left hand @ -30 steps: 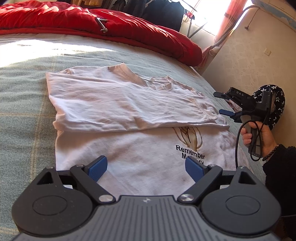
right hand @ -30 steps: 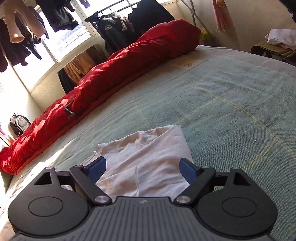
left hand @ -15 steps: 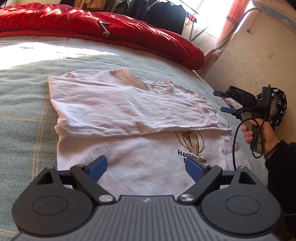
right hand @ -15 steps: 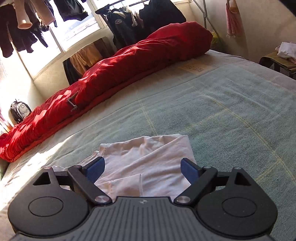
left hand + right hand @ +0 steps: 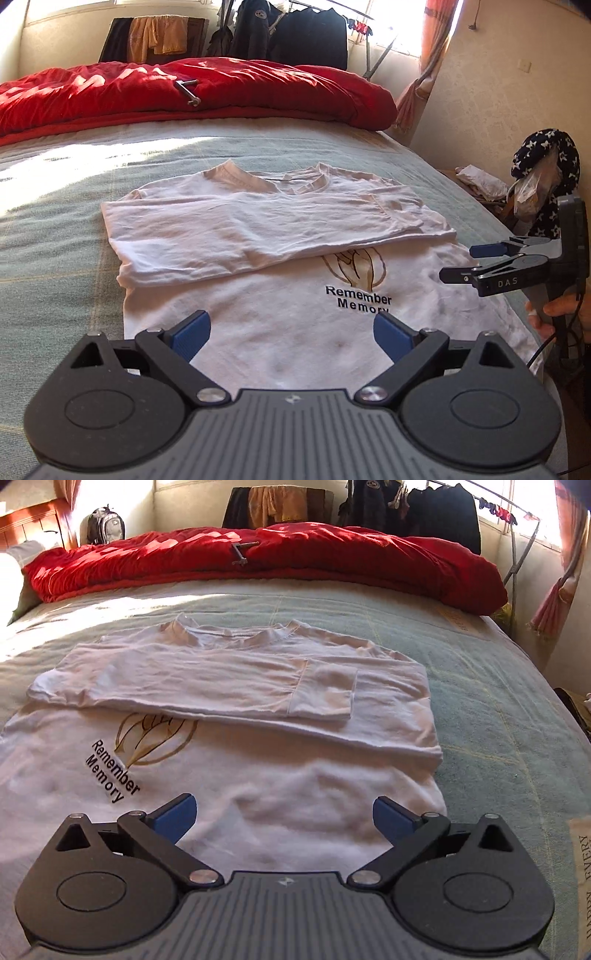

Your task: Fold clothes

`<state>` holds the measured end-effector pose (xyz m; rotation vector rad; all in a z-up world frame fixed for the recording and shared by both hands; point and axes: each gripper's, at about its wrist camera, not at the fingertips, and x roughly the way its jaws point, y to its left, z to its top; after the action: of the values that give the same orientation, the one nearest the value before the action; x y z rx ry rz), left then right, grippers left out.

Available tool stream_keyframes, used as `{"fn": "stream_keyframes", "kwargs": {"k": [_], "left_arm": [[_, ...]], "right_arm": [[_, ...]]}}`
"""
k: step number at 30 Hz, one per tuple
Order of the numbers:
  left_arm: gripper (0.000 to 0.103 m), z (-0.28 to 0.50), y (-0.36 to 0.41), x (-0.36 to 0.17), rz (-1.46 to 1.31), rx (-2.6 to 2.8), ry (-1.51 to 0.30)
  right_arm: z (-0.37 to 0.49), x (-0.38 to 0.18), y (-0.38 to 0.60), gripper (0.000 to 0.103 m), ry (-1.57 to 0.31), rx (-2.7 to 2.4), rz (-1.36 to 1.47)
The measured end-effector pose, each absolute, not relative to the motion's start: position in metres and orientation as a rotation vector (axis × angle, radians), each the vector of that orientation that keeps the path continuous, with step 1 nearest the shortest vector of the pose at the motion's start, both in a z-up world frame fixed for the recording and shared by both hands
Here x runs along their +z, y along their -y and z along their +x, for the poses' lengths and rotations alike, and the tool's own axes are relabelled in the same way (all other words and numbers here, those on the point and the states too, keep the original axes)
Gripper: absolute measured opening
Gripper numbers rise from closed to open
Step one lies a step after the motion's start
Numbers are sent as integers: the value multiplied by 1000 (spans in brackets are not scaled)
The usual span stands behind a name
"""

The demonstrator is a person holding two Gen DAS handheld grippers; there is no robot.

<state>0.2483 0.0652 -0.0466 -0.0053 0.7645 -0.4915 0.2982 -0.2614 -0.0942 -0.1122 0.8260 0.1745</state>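
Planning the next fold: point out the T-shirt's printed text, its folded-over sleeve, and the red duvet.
printed text (image 5: 358,299), left wrist view, middle of lettering
folded-over sleeve (image 5: 325,690), right wrist view, cuff end
red duvet (image 5: 332,557), right wrist view, top surface

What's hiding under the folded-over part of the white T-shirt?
The folded-over part lies across the T-shirt itself. It covers the top of the gold drawing; below the fold the words "Remember Memory" show. What else lies underneath cannot be seen.
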Motion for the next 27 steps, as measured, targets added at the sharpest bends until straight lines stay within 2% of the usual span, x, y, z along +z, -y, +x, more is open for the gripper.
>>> {"fn": "stream_keyframes", "kwargs": {"k": [7, 10, 11, 17, 21, 27], "left_arm": [[96, 191, -46, -81, 30, -463, -853], [98, 165, -47, -89, -3, -424, -793], [102, 159, -47, -91, -3, -416, -784], [102, 133, -36, -101, 100, -356, -733], [102, 124, -32, -96, 112, -302, -736], [102, 102, -23, -97, 111, -306, -729]], "right_arm": [[274, -120, 261, 103, -745, 141, -30], [273, -120, 262, 103, -744, 141, -24], [273, -120, 262, 103, -751, 139, -19], [268, -118, 261, 103, -741, 139, -47], [231, -106, 261, 103, -746, 133, -50], [169, -125, 258, 103, -684, 222, -61]]}}
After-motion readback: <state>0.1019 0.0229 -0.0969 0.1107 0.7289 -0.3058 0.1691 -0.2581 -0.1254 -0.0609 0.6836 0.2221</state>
